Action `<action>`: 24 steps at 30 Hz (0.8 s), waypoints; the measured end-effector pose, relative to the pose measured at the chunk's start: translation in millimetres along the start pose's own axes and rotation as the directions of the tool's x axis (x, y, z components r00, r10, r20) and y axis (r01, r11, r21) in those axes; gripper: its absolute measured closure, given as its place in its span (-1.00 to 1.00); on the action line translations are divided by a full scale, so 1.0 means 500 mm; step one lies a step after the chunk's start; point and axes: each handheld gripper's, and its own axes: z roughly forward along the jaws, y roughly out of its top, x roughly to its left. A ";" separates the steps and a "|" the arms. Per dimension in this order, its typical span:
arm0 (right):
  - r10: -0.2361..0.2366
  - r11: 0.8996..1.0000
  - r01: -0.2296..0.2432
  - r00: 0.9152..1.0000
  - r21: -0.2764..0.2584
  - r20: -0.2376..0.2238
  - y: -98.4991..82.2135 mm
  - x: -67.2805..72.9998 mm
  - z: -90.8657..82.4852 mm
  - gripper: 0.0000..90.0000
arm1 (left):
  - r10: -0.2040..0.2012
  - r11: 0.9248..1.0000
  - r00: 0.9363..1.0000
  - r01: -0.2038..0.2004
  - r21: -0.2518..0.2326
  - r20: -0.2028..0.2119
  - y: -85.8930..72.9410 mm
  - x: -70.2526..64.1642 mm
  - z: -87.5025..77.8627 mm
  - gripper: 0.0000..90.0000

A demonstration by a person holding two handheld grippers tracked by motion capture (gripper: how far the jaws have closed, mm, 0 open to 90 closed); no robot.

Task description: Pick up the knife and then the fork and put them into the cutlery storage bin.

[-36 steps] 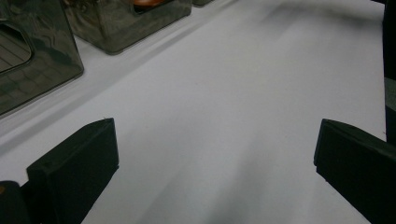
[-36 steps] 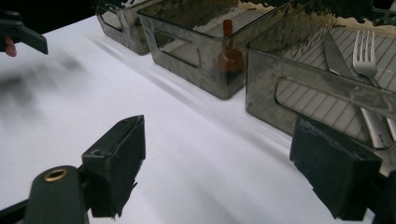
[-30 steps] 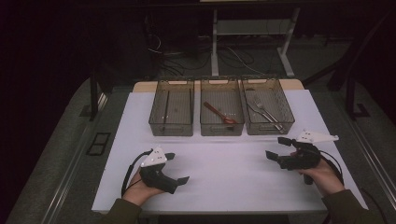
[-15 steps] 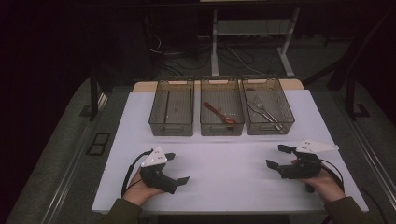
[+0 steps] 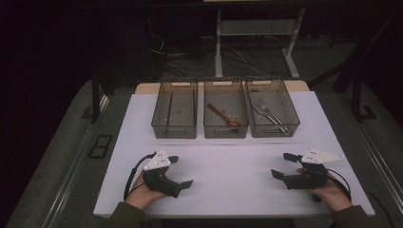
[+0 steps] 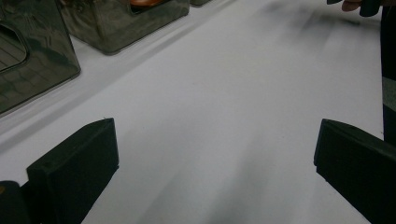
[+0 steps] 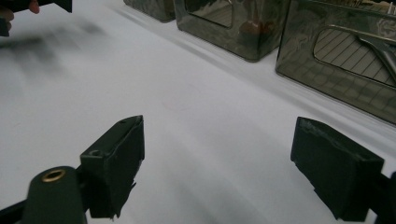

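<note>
Three bins (image 5: 225, 114) behind both grippers (image 5: 178, 171)

A table (image 5: 223, 190) covered by a white sheet is seen. Three clear bins are set on it in a row along the far edge. Taking the middle bin (image 5: 225, 128) as landmark, the left bin (image 5: 174, 129) is placed just beside it on one side, the right bin (image 5: 273, 127) on the other.

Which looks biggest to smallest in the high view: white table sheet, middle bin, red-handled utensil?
1. White table sheet, by far the largest.
2. Middle bin, a small fraction of the sheet.
3. Red-handled utensil, smallest; it lies inside that bin.
</note>
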 end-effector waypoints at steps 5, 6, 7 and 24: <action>0.007 1.000 -0.007 1.000 -0.007 0.002 -0.005 0.001 -0.001 -0.63 | 0.002 1.000 1.000 -0.002 0.001 0.000 0.000 0.000 0.000 -1.00; 0.006 1.000 -0.006 1.000 -0.008 0.005 -0.006 0.001 -0.001 -0.63 | 0.002 1.000 1.000 -0.002 0.001 0.001 0.000 0.000 0.000 -1.00; 0.008 1.000 -0.008 1.000 -0.006 0.004 -0.006 0.000 0.000 -0.63 | 0.001 1.000 1.000 -0.001 0.000 0.000 0.000 0.000 0.000 -1.00; -0.010 1.000 0.010 1.000 -0.003 -0.009 -0.006 0.006 0.002 -0.63 | 0.003 1.000 1.000 -0.003 0.008 -0.003 -0.001 -0.002 0.000 -1.00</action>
